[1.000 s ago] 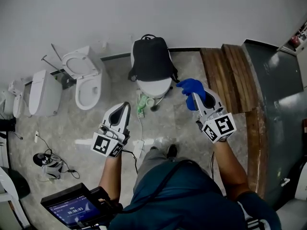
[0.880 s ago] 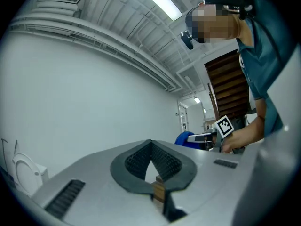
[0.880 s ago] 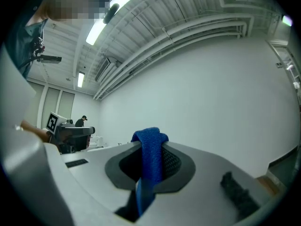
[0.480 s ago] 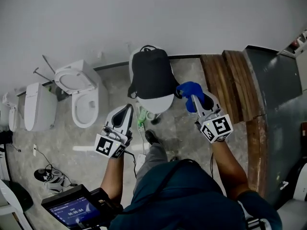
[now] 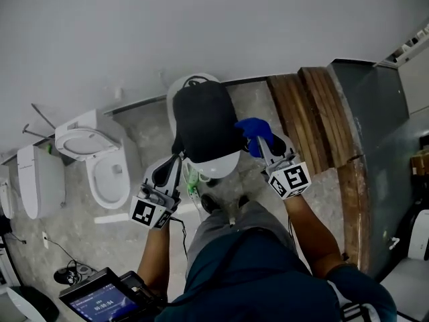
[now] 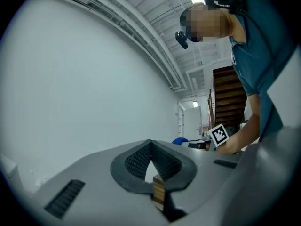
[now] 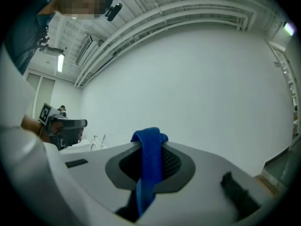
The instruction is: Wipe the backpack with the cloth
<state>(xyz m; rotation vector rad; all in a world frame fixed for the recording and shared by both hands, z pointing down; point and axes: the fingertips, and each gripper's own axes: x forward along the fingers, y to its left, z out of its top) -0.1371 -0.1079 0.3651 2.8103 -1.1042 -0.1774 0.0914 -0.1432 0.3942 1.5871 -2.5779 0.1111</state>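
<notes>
Bright, even indoor light with soft shadows; both gripper views bulge fisheye-style, with dark vignetted corners.

The stone floor (image 5: pixel 149 121) bears white toilets (image 5: pixel 107 173) and wooden planks (image 5: pixel 300 121).

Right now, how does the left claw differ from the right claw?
The right claw is shut on the blue cloth; the left claw is shut with nothing in it. In the head view the right claw sits by the right edge of the backpack, while the left claw sits lower, near its bottom left corner. Both are shut and aimed toward the backpack.
</notes>
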